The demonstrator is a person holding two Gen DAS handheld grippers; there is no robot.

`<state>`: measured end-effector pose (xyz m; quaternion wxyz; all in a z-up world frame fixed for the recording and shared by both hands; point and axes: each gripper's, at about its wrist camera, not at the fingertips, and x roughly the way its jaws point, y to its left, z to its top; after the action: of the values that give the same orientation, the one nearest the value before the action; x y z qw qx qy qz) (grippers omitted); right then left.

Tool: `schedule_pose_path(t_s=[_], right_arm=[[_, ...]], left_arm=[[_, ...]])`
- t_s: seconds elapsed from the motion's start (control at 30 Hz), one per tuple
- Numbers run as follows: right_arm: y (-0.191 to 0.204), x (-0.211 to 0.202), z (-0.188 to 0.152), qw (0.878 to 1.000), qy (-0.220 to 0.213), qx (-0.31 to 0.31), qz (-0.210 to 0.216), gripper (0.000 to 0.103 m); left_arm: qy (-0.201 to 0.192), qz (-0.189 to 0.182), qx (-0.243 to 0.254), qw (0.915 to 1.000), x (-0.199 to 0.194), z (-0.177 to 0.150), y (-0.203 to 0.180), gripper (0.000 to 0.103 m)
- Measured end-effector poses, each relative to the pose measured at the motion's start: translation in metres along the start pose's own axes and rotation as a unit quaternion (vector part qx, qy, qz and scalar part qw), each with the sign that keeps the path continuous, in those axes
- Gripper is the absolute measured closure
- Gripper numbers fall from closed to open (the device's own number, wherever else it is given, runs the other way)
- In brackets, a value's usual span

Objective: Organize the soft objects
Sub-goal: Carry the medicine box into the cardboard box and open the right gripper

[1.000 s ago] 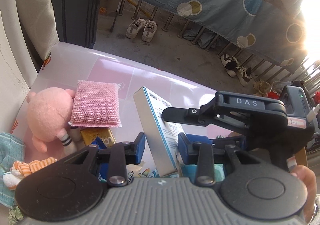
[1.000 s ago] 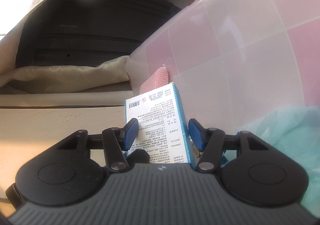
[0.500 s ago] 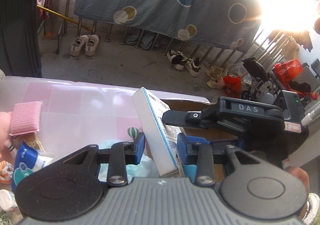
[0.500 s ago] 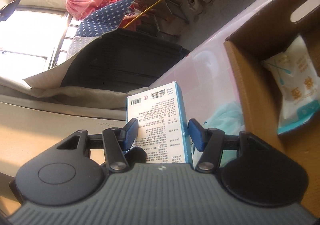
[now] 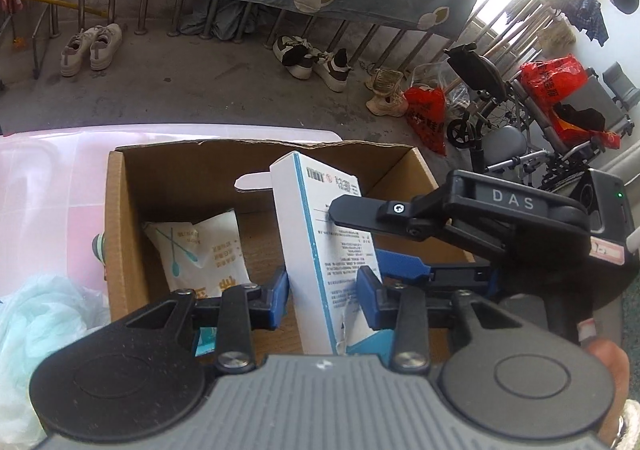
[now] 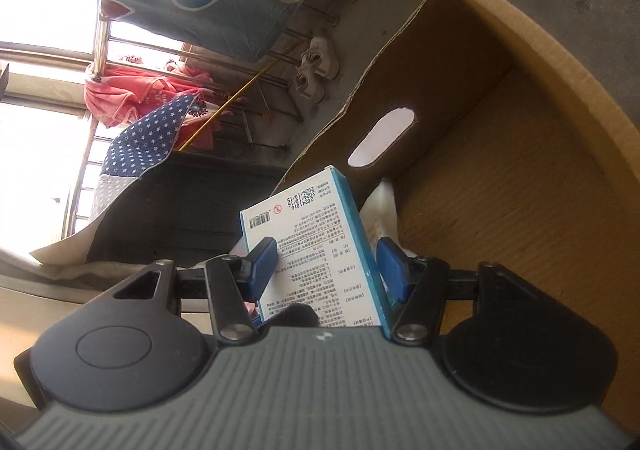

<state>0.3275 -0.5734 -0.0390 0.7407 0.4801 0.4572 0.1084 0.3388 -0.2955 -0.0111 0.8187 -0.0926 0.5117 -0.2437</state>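
A white box with blue edges and printed text (image 5: 320, 246) stands upright between my two grippers, over an open cardboard box (image 5: 120, 218). My left gripper (image 5: 323, 294) has its blue pads on both narrow sides of the white box. My right gripper (image 6: 326, 270) comes in from the right and is shut on the same white box (image 6: 316, 250); it shows in the left wrist view as the black body marked DAS (image 5: 516, 206). A white packet of cotton swabs (image 5: 204, 250) lies inside the cardboard box (image 6: 520, 190).
The cardboard box sits on a pink and white checked table (image 5: 44, 190). A pale green plastic bag (image 5: 40, 314) lies left of the box. Beyond the table are shoes (image 5: 92, 48), a wheelchair (image 5: 520, 130) and red bags (image 5: 428, 110) on the floor.
Both grippers have carried the white box to the right, from above the plush toy and pink sponge to over the open cardboard box. The grip on it looks unchanged.
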Motion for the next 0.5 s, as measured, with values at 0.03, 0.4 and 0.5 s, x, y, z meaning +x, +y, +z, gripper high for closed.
schedule_pose_path(t_s=[0.03,0.4,0.5], right_arm=[[-0.003,0.003,0.007,1.0,-0.006,-0.007,-0.007,0.048],[-0.025,0.037,0.028,0.994,-0.024,-0.061,-0.083,0.048],[-0.02,0.039,0.021,0.995,-0.028,-0.057,-0.078,0.048]], left_arm=[[0.002,0.007,0.0,1.0,0.009,0.001,-0.002,0.064],[0.026,0.065,-0.004,0.9976,0.041,0.001,0.013,0.056],[0.016,0.065,-0.003,0.9977,0.03,0.003,0.014,0.054]])
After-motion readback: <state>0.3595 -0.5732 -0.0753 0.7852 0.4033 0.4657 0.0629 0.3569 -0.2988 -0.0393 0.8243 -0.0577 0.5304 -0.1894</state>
